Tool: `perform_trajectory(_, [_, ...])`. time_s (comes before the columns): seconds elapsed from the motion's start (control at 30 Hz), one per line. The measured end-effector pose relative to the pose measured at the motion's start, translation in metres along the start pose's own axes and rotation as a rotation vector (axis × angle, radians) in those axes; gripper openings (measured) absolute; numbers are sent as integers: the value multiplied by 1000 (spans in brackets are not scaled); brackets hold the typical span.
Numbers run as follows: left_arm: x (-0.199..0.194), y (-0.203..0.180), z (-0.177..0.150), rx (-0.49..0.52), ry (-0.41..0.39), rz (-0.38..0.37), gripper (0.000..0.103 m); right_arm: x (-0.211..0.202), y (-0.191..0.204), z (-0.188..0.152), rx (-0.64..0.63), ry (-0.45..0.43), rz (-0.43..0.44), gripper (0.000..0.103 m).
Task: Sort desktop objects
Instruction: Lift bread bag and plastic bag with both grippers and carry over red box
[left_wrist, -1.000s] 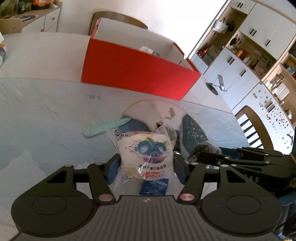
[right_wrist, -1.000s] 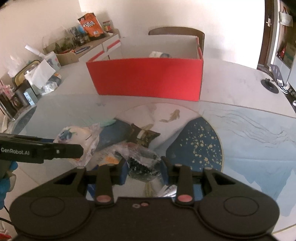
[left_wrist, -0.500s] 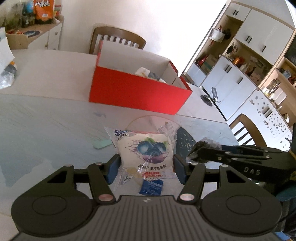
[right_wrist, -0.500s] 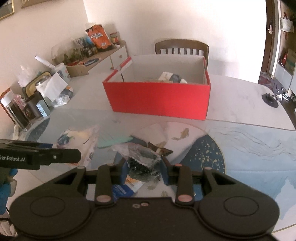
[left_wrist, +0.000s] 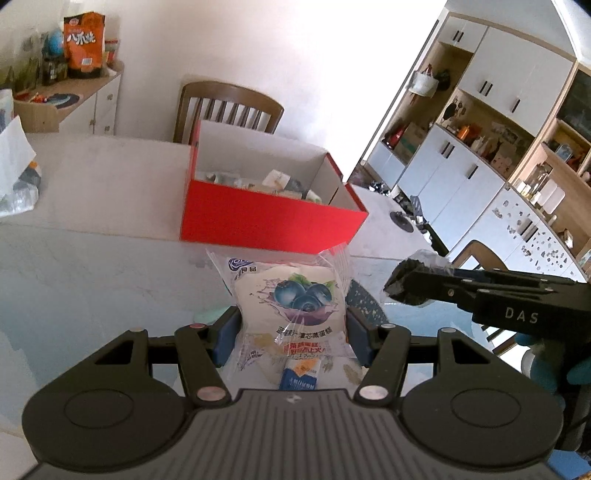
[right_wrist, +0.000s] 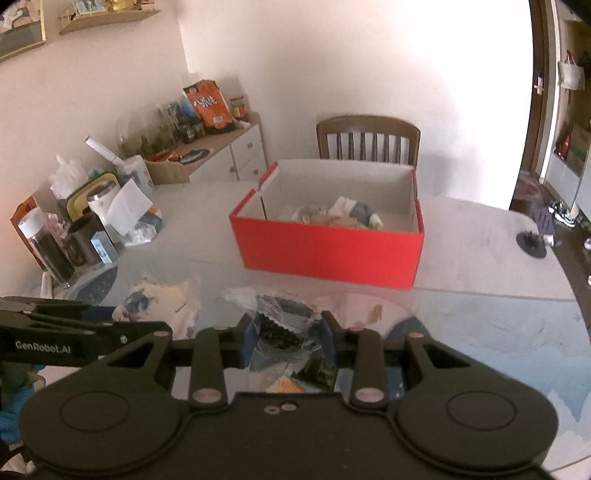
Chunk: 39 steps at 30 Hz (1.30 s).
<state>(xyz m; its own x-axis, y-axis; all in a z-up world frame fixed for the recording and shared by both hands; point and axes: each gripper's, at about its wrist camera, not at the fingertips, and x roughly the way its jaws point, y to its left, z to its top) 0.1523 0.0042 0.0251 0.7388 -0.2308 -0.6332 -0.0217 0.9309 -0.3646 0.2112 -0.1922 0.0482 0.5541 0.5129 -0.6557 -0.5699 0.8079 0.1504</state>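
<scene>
My left gripper (left_wrist: 291, 332) is shut on a blueberry cake packet (left_wrist: 291, 306) and holds it above the table. My right gripper (right_wrist: 288, 339) is shut on a clear bag of dark bits (right_wrist: 284, 325), also lifted; this bag shows at the right in the left wrist view (left_wrist: 417, 277). The red box (left_wrist: 266, 218) stands ahead on the table with several items inside; it also shows in the right wrist view (right_wrist: 332, 251). The cake packet also shows in the right wrist view (right_wrist: 162, 306).
A wooden chair (right_wrist: 369, 140) stands behind the box. Jars, bottles and tissue (right_wrist: 92, 218) crowd the table's left side. A small black round thing (right_wrist: 532, 243) lies at the right. A blue packet (left_wrist: 299, 376) and a mint green item (left_wrist: 210, 314) lie below on the table.
Both grippers have risen and drawn back with their packets. The box's inside has come into view, and the table items below have dropped out of sight.
</scene>
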Motion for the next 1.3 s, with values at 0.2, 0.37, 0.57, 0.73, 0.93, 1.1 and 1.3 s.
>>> perform_trajectory(0.2, [-4, -7, 13, 18, -18, -1, 60, -9, 2, 16, -15, -32, -10, 35])
perform_trajectory(0.37, [-5, -14, 29, 37, -35, 0, 60, -12, -2, 31, -18, -53, -24, 35])
perform_trajectory(0.57, [0, -18, 49, 45, -44, 5, 60, -11, -13, 47, -10, -70, -23, 35])
perform_trajectory(0.73, [5, -23, 64, 59, -63, 9, 60, -6, -19, 62, -14, -74, -11, 35])
perform_trajectory(0.93, [15, -25, 85, 70, -80, 17, 60, 2, -26, 76, -47, -87, -12, 35])
perform_trajectory(1.1, [29, -23, 92, 64, -76, 24, 60, 13, -36, 85, -61, -82, -16, 35])
perform_trajectory(1.3, [50, -19, 103, 57, -52, 46, 60, 30, -51, 95, -55, -68, -10, 35])
